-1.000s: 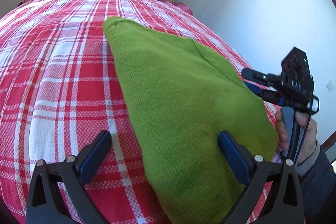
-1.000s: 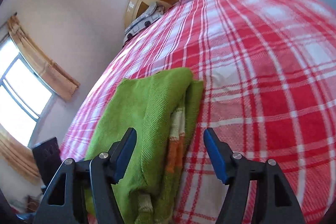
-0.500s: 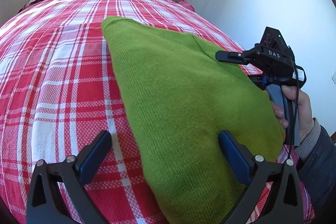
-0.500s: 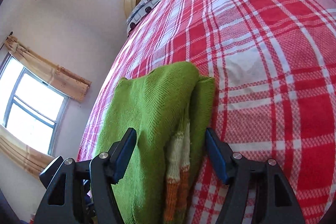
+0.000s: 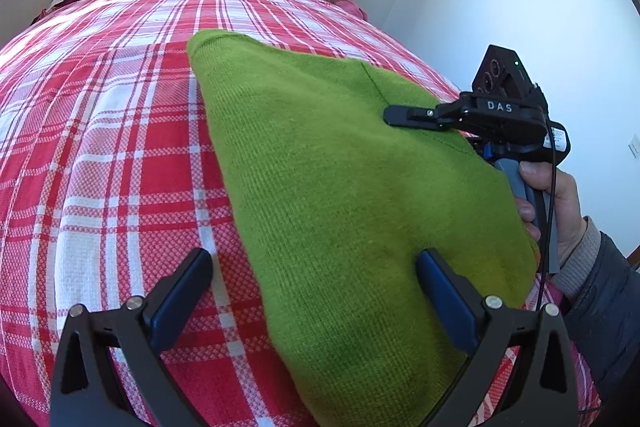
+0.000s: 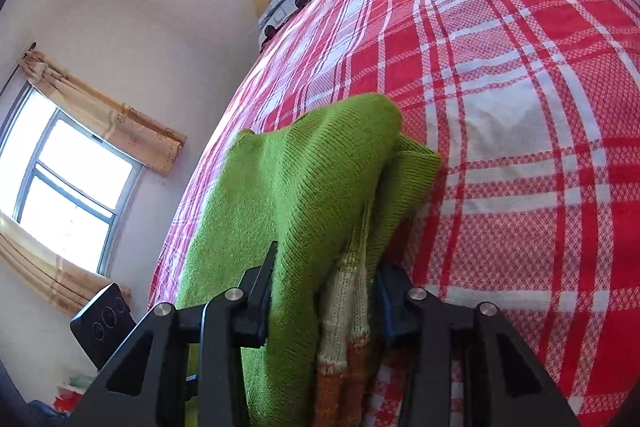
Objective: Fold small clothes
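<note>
A soft, light knit green sweater (image 5: 340,195) is spread on the plaid bed (image 5: 104,131), frame centre. At lower frame the left gripper (image 5: 314,291) is released, straddling its near edge. The right gripper (image 6: 324,291) is clenched on the bunched layers; thick edges are best grabbed. The underside and sleeves can't be made out.

Folded green sweater (image 5: 340,187) on bed

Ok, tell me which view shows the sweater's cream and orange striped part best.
The right wrist view. There the striped part hangs between the right gripper fingers, which are closed on the green sweater. The left wrist view shows only the sweater's plain green top; no stripes.
</note>
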Motion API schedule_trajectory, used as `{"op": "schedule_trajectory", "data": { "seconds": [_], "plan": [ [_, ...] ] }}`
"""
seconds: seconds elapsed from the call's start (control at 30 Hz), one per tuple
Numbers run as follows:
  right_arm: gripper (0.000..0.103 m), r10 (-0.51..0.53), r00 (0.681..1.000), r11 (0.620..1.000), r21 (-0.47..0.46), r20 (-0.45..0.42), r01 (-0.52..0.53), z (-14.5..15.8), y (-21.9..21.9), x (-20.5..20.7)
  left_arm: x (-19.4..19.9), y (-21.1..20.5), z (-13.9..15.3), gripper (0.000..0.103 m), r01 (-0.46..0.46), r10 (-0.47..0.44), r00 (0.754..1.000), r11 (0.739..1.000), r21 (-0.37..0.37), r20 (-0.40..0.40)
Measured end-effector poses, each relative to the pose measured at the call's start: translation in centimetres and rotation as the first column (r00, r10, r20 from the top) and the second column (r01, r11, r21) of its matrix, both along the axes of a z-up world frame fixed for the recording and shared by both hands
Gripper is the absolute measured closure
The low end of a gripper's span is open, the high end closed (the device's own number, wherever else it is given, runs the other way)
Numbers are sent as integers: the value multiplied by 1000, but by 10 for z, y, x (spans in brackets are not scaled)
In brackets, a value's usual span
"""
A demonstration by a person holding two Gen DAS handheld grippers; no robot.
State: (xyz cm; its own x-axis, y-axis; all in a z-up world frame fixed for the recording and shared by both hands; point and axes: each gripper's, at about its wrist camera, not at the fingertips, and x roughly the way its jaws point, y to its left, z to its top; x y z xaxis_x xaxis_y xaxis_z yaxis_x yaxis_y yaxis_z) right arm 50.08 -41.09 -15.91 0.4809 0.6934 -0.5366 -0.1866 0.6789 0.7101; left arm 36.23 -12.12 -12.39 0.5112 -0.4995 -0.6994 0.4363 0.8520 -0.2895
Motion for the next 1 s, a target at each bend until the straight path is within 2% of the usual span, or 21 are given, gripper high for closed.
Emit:
{"op": "schedule_trajectory", "data": {
  "seconds": [0.33,0.43,0.47,0.53,0.7,1.0],
  "plan": [
    [64,-14,1000,996,-85,28,17,3,8,-10,-1,-8,0,2,10,-11,1000,999,40,13],
    [66,-21,998,994,-105,52,26,6,11,-14,-2,-8,2,16,45,-45,999,999,19,14],
    [67,-23,998,994,-107,59,29,7,12,-17,-4,-8,3,24,65,-65,998,998,3,12],
    [67,-28,997,992,-123,75,37,9,14,-20,-5,-9,5,25,60,-60,998,998,11,13],
    [69,-43,993,982,-178,112,63,15,22,-31,-9,-13,10,39,54,-55,998,998,30,27],
    [71,-79,987,973,-206,143,108,26,27,-53,-14,-14,20,62,32,-34,999,997,64,37]
  ]
}}
